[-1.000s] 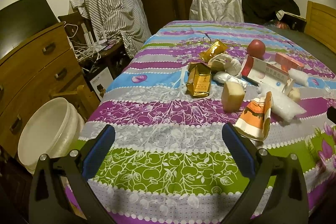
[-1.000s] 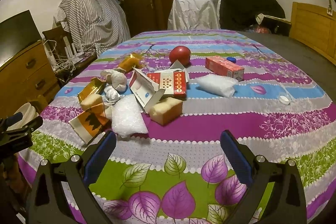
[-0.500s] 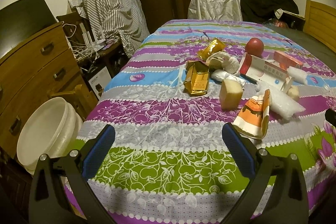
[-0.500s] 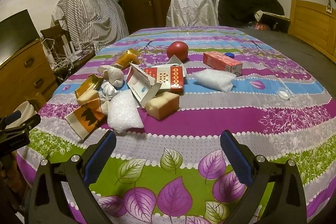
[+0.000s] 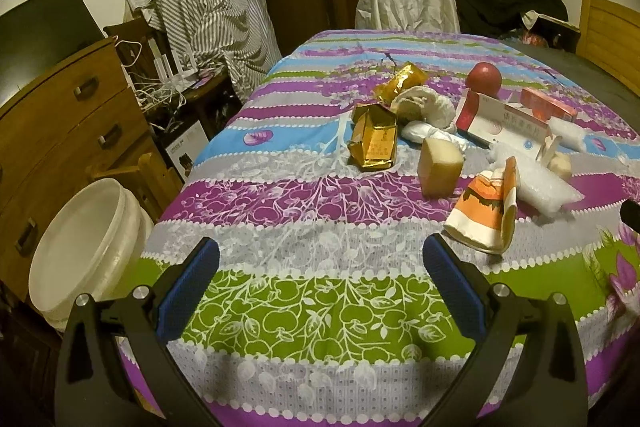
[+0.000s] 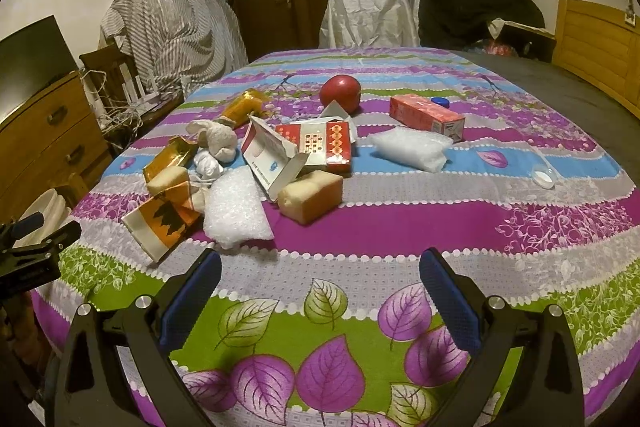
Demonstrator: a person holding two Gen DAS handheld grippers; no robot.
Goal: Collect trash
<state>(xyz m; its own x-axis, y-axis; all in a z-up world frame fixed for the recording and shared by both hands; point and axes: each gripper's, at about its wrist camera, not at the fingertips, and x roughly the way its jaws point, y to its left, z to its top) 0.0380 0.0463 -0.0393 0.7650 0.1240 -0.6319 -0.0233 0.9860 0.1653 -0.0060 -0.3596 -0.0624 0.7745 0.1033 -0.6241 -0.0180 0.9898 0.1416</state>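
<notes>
- Table (image 6: 400,227) w/ striped cloth – trash heaped left-centre.
- White bucket (image 5: 80,247) sat beside table, left.
- Left gripper (image 5: 320,267), right gripper (image 6: 320,275) – both spread wide, nothing held.
- Orange carton (image 5: 486,215) lay nearest left gripper.

Two gold wrappers (image 6: 170,157), two sponge blocks (image 6: 312,195), two bubble-wrap pieces (image 6: 236,211), one red ball (image 6: 340,93).
</notes>
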